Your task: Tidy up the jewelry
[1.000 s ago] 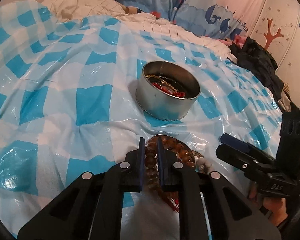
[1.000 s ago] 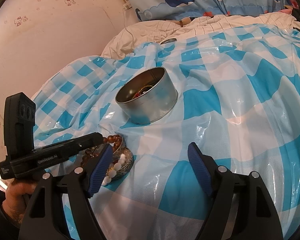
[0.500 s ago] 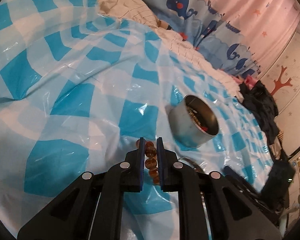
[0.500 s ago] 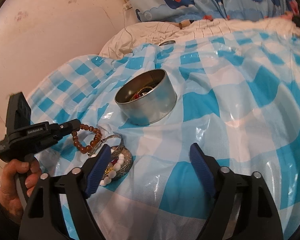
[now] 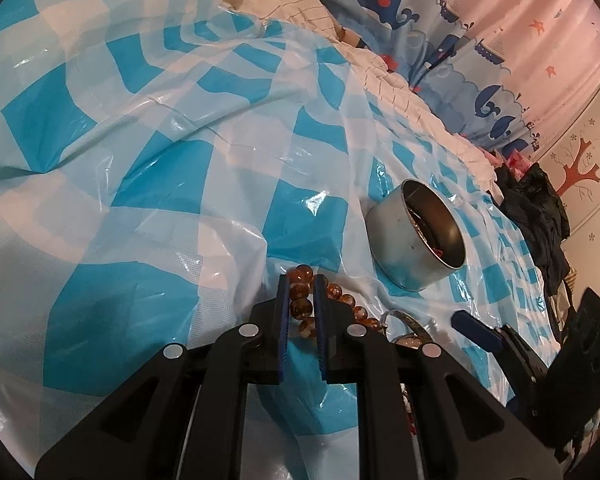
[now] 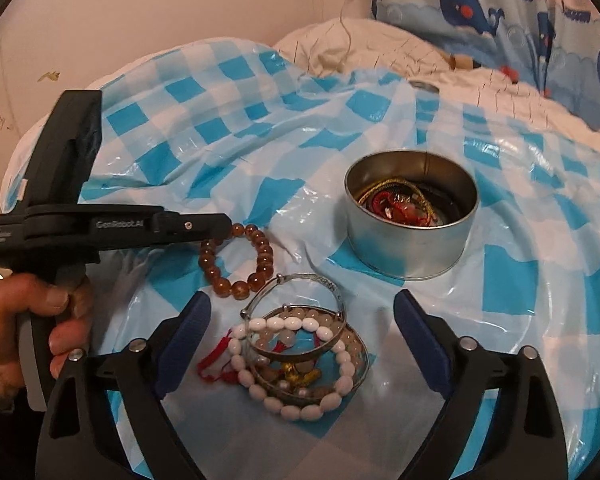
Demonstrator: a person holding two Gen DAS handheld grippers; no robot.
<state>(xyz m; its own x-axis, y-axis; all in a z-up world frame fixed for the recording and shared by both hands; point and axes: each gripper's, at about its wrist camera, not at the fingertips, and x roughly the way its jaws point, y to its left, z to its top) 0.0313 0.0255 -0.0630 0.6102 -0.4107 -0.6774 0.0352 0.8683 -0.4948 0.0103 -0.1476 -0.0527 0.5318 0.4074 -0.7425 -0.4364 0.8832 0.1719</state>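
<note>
We pinch the brown bead bracelet [image 6: 236,262] in the left gripper [image 5: 302,300] for carrying to the tin [image 6: 412,216], while the right gripper [image 6: 302,338] hangs spread above the remaining jewelry pile [image 6: 300,360].

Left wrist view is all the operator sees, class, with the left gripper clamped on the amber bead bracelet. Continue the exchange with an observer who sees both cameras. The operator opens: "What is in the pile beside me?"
Observer: Near your amber bead bracelet, a white bead bracelet lies looped with a silver bangle.
Operator: What is inside the tin?
Observer: The tin holds gold cord coiled around red pieces.
Operator: Is the right gripper carrying anything?
Observer: No. The right gripper is open and empty, one finger on either side of the pile.
</note>
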